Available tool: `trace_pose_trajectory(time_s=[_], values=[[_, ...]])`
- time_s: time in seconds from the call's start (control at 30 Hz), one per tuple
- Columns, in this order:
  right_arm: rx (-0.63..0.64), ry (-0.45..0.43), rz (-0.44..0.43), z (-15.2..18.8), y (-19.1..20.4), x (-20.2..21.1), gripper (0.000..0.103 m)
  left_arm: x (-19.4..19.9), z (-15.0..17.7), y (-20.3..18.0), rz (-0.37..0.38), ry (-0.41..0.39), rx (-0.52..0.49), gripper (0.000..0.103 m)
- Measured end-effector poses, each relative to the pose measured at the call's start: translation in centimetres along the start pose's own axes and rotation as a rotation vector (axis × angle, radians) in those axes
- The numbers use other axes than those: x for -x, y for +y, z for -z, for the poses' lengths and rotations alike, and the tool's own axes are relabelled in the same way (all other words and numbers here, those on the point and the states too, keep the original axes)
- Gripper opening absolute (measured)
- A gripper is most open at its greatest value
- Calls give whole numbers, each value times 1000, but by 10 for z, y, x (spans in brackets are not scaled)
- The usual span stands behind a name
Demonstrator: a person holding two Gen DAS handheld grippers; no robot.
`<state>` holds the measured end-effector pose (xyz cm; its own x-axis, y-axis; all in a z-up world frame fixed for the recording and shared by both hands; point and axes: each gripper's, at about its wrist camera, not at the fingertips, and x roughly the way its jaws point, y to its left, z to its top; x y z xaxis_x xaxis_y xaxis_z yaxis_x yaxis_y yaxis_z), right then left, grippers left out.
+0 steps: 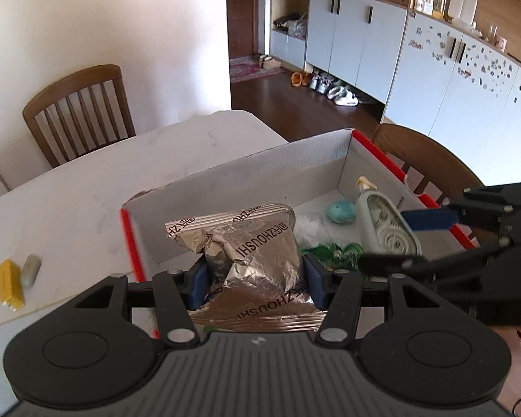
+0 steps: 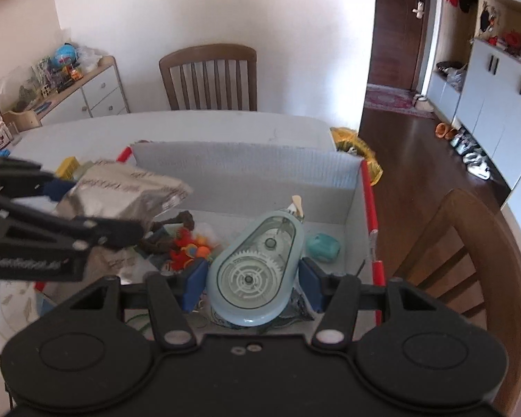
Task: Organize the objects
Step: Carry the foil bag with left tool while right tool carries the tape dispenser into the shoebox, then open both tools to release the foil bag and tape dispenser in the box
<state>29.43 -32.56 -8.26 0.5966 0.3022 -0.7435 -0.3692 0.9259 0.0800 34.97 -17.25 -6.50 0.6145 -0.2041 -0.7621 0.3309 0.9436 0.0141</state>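
The silver foil packet (image 1: 253,260) is clamped crosswise in my left claw (image 1: 255,283), its long axis running away from me, far end already over the near-left corner of the cardboard box (image 1: 246,170). Straight down and ahead is open box floor, I'd say. Over on the right, my right claw (image 2: 250,279) pinches the pale blue tape dispenser (image 2: 257,271), its narrow end pointing to the far wall, hanging over the box's right half beside the teal lump (image 2: 323,247). Left claw is nearer the red-edged left wall; two small blocks (image 1: 17,279) wait on the table outside it.
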Motion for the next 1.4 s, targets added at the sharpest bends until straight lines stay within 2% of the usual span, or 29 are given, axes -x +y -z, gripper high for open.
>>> trace_pose_trajectory(time_s=[0.1, 0.4, 0.8, 0.97, 1.03, 1.07, 1.4], values=[[13, 19, -4, 0, -4, -10, 56, -16, -8, -7, -6, 14, -29, 55], [43, 78, -3, 5, -7, -35, 56, -59, -26, -8, 9, 83, -1, 55], [32, 160, -29, 7, -12, -57, 56, -92, -29, -10, 28, 181, -30, 56], [54, 155, -24, 6, -11, -55, 59, -97, -29, -10, 27, 190, -37, 57], [55, 152, -28, 6, -10, -53, 61, -96, -29, -11, 19, 188, -40, 60], [59, 149, -31, 4, -9, -52, 63, -95, -29, -11, 13, 186, -43, 65], [58, 106, -27, 1, -5, -32, 72, -71, -22, -7, 5, 119, -25, 73]])
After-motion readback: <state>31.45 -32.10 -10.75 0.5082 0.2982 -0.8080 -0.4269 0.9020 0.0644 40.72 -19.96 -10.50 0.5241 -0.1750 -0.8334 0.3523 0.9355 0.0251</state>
